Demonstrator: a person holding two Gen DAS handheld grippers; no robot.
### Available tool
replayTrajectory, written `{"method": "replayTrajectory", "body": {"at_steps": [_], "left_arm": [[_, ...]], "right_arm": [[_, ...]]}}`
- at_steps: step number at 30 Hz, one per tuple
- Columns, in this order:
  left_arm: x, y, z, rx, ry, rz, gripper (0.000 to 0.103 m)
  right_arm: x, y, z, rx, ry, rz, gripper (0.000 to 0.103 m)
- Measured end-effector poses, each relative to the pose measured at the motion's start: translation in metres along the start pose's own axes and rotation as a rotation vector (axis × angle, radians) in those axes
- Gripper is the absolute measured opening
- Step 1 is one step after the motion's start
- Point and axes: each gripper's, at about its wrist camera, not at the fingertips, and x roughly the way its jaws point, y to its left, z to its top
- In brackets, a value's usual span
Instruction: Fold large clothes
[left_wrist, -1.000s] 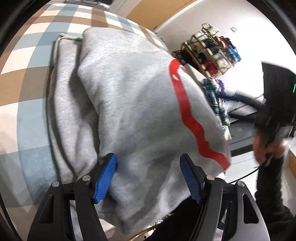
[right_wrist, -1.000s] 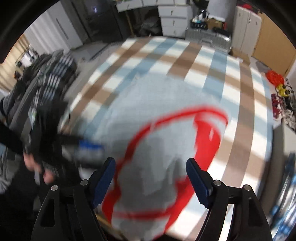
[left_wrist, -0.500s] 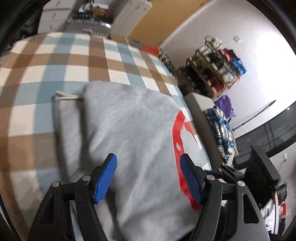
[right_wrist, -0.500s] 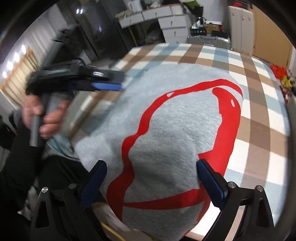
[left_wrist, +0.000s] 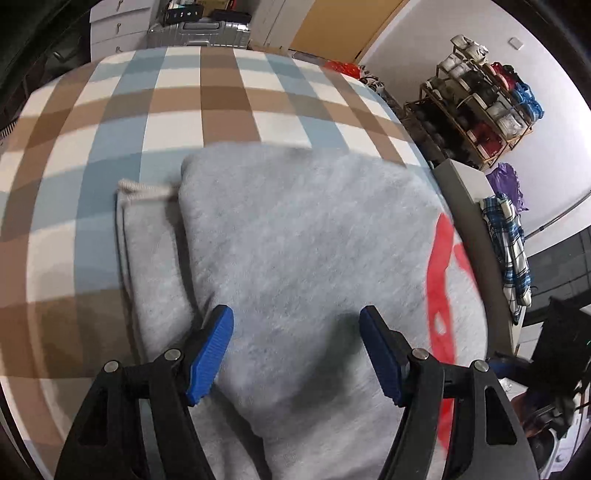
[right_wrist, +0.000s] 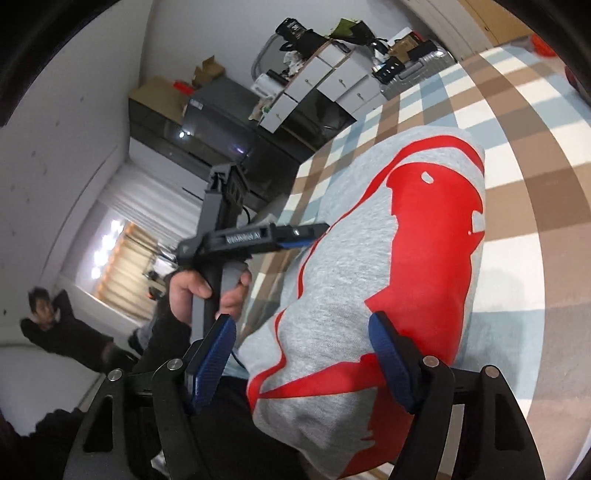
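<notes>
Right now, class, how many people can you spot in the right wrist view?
2: a person at the far left by the wall, and the hand of the one working, left of the sweatshirt. Others may be hidden.

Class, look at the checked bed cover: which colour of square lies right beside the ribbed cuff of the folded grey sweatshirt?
The pale blue square, unlike the brown and white ones, touches the ribbed cuff.
</notes>
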Motion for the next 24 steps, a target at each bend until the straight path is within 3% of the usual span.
{"method": "replayTrajectory", "body": {"at_steps": [4, 8, 12, 18, 21, 24], "left_arm": [[0.001, -0.020, 0.024, 0.048, 0.010, -0.028, 0.066], [0.041, -0.014, 0.030, 0.023, 0.110, 0.019, 0.066], [0.045, -0.017, 0.017, 0.068, 0.045, 0.040, 0.068], [0.017, -0.035, -0.002, 0.064, -0.017, 0.179, 0.069], [-0.005, -0.049, -0.025, 0.106, -0.064, 0.118, 0.069], [-0.020, -0.059, -0.056, 0.146, -0.060, 0.067, 0.069]], "right_arm": [[0.000, -0.003, 0.002, 0.008, 0.011, 0.030, 0.076], [0.004, 0.001, 0.002, -0.024, 0.012, 0.002, 0.076], [0.004, 0.006, -0.002, -0.056, 0.006, -0.036, 0.076], [-0.001, -0.004, -0.002, -0.022, -0.021, -0.003, 0.076], [-0.002, -0.002, -0.004, -0.029, -0.033, -0.015, 0.076], [-0.002, 0.000, -0.006, -0.035, -0.043, -0.030, 0.076]]}}
